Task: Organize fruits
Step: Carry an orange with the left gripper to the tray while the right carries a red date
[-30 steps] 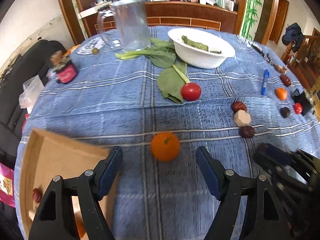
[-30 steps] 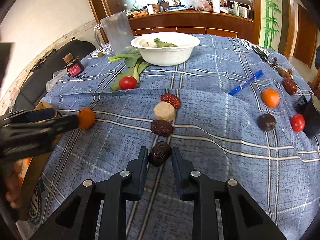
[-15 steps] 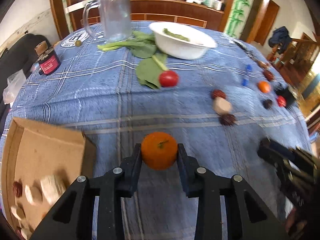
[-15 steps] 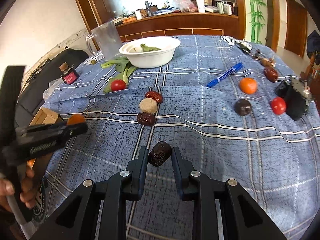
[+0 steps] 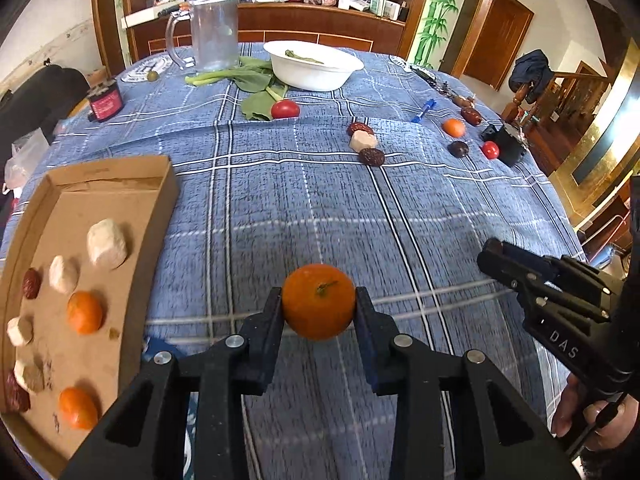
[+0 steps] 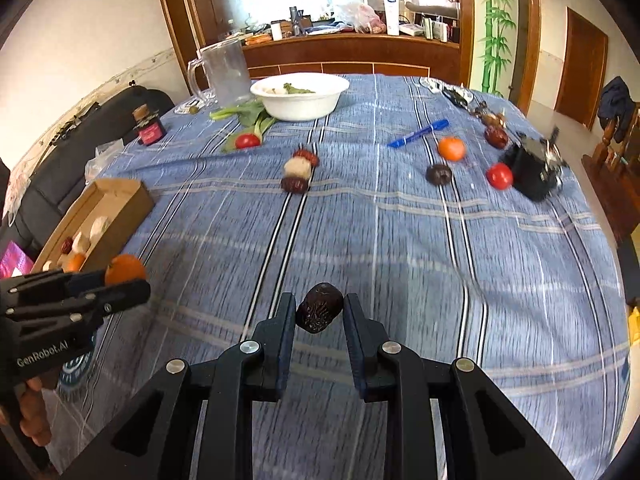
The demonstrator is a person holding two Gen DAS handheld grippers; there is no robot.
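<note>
Left claw pinches an orange, right claw a date; round fruit may slip before reaching the box at table's left edge.

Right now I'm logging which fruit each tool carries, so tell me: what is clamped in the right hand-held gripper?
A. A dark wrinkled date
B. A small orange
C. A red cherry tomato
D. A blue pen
A: the right hand-held gripper is shut on a dark wrinkled date, pinched between its pads above the blue plaid tablecloth; the small orange sits in the left hand-held gripper.
</note>
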